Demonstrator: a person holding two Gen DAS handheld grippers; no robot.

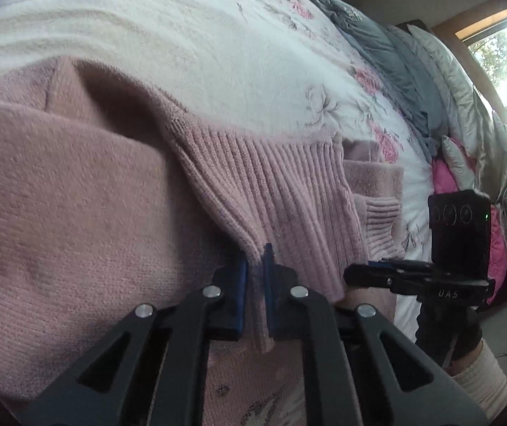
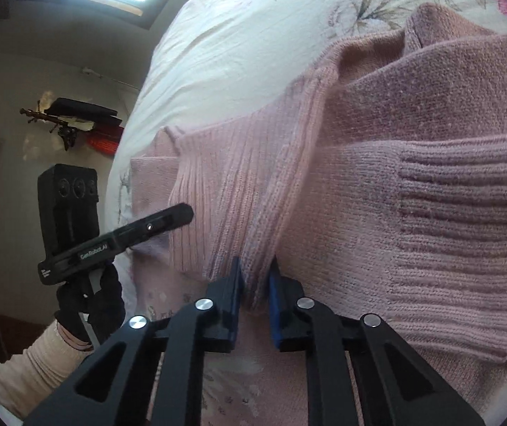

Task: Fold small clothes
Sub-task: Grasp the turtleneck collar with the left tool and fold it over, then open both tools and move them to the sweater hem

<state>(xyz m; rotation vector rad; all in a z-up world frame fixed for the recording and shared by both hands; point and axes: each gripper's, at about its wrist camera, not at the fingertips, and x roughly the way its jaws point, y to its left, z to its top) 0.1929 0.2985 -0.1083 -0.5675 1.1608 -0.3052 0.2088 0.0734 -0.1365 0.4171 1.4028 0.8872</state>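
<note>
1. Blue-padded fingers [image 1: 244,284] of the left gripper [image 1: 256,277], at the bottom centre of the left wrist view, are closed on a pinch of the ribbed hem [image 1: 281,191] of a pink knitted sweater [image 1: 76,213].
2. Low in the right wrist view, the right gripper [image 2: 256,280] likewise clamps a fold of that ribbed hem between its blue pads; a ribbed cuff [image 2: 466,248] lies to the right of its fingers.
3. Both grippers hold the same edge, which runs roughly across the frame between them. Neither looks clearly nearer the sweater; each sees the other just beside it, at the outer side of its view.
4. From each pinch the sweater runs up and away toward the top of the frame, partly lifted, the rest resting on the bed [image 1: 235,53].
5. My reading: the coming move turns on carrying this hem forward along the body's long axis.
6. Grey and pink bedding [image 1: 430,81] is piled at the upper right of the left view, below a window [image 1: 501,46].
</note>
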